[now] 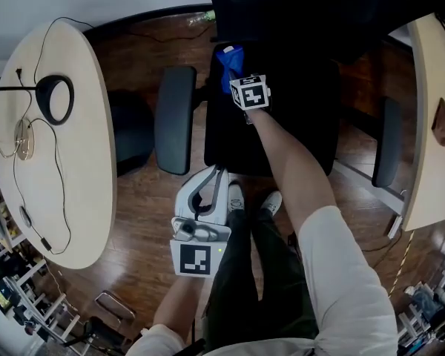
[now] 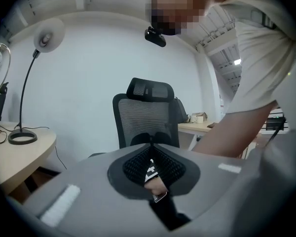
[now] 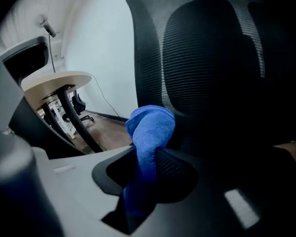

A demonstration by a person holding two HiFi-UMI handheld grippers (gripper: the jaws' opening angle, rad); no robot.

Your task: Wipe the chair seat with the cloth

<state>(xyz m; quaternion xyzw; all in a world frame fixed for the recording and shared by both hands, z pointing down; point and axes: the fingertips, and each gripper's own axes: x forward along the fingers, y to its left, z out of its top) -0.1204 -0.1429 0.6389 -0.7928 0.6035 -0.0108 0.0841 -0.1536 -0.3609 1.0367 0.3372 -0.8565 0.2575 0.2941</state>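
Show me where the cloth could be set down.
Seat is bare between the cloth in the right gripper and the right-hand armrest. The table has a free strip along its chair-side edge; lamp and cables crowd the rest.

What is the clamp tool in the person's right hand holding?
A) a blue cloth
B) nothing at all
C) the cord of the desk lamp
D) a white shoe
A: in the right gripper view, the right gripper has its jaws closed on a bunched blue cloth, which sticks out past the tips toward the black chair.
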